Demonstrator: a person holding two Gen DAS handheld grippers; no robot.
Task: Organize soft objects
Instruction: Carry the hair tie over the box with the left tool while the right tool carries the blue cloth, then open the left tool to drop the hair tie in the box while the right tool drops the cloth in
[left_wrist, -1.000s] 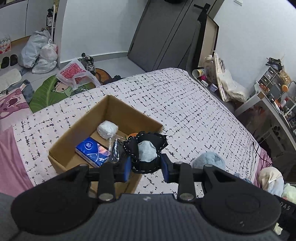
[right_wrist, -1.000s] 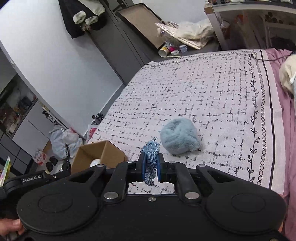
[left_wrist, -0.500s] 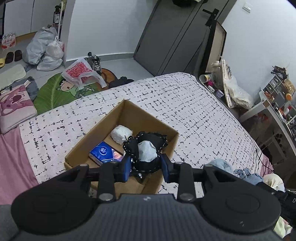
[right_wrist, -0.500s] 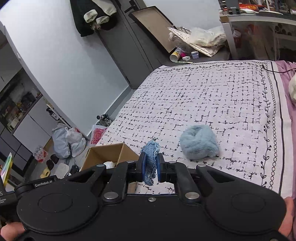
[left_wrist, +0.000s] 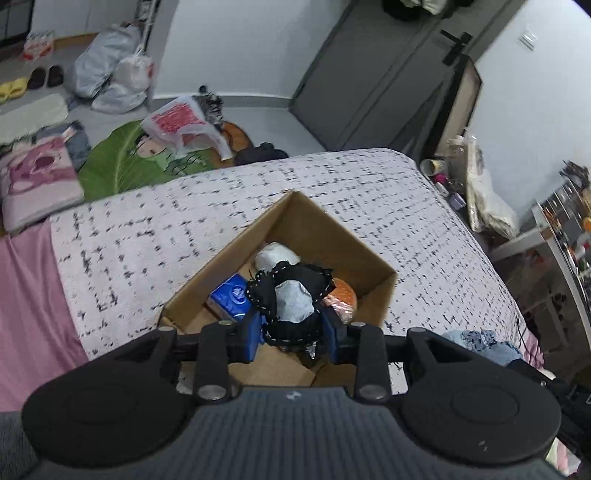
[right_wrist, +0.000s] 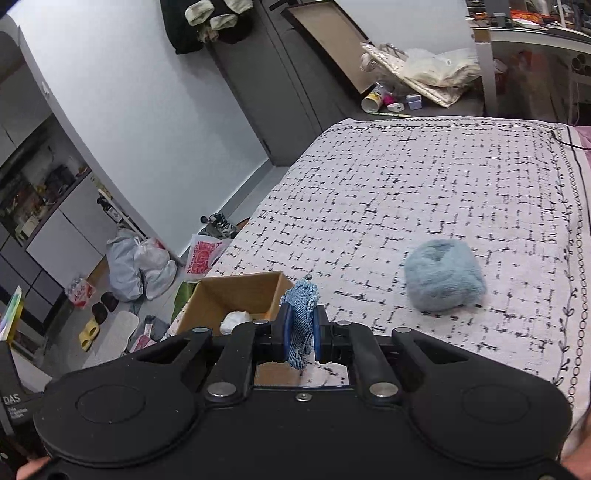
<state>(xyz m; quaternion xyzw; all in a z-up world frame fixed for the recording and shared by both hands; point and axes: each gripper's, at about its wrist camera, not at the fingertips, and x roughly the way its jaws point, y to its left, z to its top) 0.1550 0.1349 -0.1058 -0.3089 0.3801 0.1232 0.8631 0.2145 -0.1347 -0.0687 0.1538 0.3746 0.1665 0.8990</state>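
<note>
My left gripper (left_wrist: 291, 332) is shut on a black cloth bundle with a grey-white middle (left_wrist: 291, 299) and holds it over the open cardboard box (left_wrist: 236, 251) on the bed. In the box lie a white wad (left_wrist: 275, 254), a blue tissue pack (left_wrist: 231, 295) and an orange thing (left_wrist: 343, 295). My right gripper (right_wrist: 301, 339) is shut on a blue denim scrap (right_wrist: 301, 314) just right of the box (right_wrist: 236, 291). A fluffy light-blue ball (right_wrist: 441, 280) lies on the bed to the right, apart from the gripper.
The bed has a white blanket with black dashes (right_wrist: 406, 192) and a pink sheet (left_wrist: 29, 295) at its left edge. Bags, shoes and mats (left_wrist: 110, 74) litter the floor beyond. A desk (right_wrist: 535, 40) and dark wardrobe doors (left_wrist: 369, 74) stand at the far side.
The left gripper has moved with the black bundle to above the box's middle. The right gripper has moved left toward the box with the denim scrap, leaving the blue ball further right.
</note>
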